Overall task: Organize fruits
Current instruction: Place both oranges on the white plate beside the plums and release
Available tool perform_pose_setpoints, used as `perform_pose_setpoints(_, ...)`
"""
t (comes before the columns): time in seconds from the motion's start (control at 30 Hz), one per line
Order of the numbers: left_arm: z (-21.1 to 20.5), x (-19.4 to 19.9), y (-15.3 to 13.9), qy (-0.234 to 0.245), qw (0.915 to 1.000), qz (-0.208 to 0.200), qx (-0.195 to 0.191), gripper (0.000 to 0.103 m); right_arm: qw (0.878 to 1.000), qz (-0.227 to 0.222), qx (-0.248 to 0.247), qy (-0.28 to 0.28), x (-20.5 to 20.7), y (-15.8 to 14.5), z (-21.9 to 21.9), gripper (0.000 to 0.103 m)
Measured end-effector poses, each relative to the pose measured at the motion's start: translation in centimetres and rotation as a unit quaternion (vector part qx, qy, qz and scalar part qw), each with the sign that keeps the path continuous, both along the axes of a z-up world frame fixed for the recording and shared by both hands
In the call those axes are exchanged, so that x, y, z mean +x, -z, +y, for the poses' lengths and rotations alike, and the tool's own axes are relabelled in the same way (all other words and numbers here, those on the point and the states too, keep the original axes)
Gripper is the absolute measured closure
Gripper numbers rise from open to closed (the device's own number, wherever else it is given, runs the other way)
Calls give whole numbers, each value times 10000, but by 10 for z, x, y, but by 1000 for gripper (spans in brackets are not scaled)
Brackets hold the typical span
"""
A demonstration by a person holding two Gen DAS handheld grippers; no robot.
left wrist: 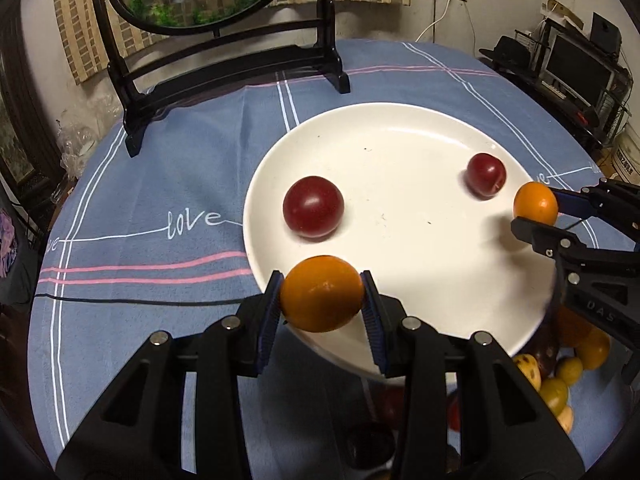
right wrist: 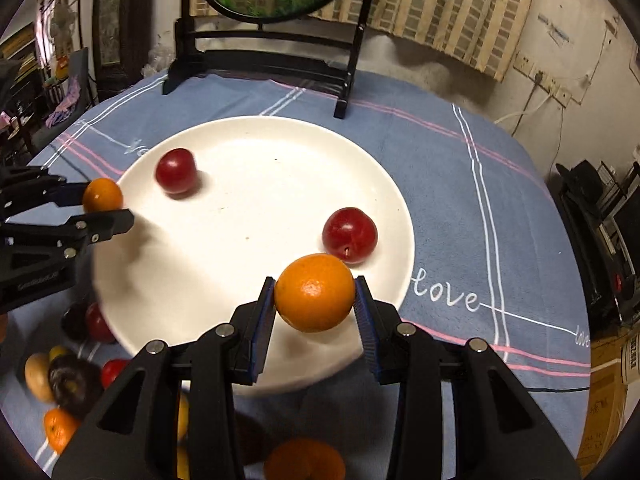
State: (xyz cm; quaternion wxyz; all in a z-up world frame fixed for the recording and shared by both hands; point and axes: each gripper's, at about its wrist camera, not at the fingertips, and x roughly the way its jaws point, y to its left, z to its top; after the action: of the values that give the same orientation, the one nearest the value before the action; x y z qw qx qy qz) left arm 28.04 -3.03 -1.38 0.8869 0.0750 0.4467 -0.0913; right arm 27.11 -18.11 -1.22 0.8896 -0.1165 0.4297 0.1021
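A white plate (left wrist: 400, 128) (right wrist: 256, 136) sits on the blue tablecloth and holds two red plums (left wrist: 313, 206) (left wrist: 486, 175); they also show in the right wrist view (right wrist: 349, 234) (right wrist: 175, 170). My left gripper (left wrist: 322, 294) is shut on an orange (left wrist: 322, 292) above the plate's near rim; it shows in the right wrist view (right wrist: 105, 204) at the plate's left edge. My right gripper (right wrist: 315, 294) is shut on another orange (right wrist: 315, 292) above the plate's near rim; in the left wrist view it (left wrist: 534, 210) is at the plate's right edge.
A pile of loose fruit lies on the cloth near the plate's near side: oranges, yellow and dark fruits (left wrist: 568, 372) (right wrist: 68, 384). A black wooden stand with a round painted panel (left wrist: 224, 64) (right wrist: 272, 60) stands at the table's far side. A black cable (left wrist: 140, 301) crosses the cloth.
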Motion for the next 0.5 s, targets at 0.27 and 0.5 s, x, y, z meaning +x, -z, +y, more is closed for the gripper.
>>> perform_pose_setpoints(0.27,0,13,0,-121,9999,-80,-13,45,9989,191,291,317,18,7,-8,55)
perform_pose_setpoints(0.5,5,-20,-25,-55,9982,-595,42,23,9972,-238,530,469,-21,-24,-23,55)
